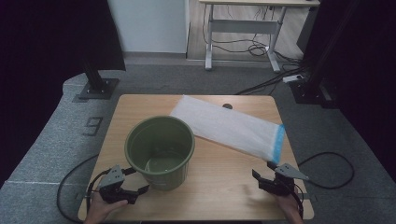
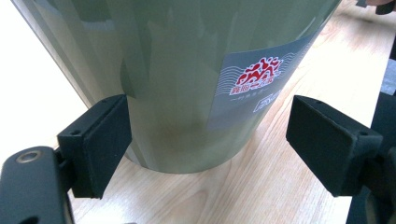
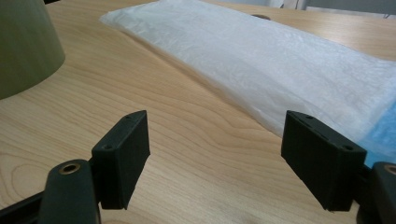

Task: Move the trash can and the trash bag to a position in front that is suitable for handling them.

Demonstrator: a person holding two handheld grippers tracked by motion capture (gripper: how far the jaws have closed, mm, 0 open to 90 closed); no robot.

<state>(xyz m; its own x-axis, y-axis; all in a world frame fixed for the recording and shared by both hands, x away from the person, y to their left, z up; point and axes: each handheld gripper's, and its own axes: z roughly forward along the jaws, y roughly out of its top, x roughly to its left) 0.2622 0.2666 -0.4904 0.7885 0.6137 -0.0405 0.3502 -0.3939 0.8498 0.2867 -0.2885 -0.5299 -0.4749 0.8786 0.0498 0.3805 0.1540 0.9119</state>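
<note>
An olive green plastic bucket stands upright on the wooden table, left of centre. It bears a grey label with a red logo. My left gripper is open at the bucket's near left base, its jaws spread on either side of the bucket wall. A flat white plastic bag with a blue end lies across the table's right half. My right gripper is open near the front right, just short of the bag's blue end, with bare wood between its jaws.
A black cable loops on the grey floor at right, another at left. Black stand bases sit behind the table. A white desk frame with loose cables stands farther back.
</note>
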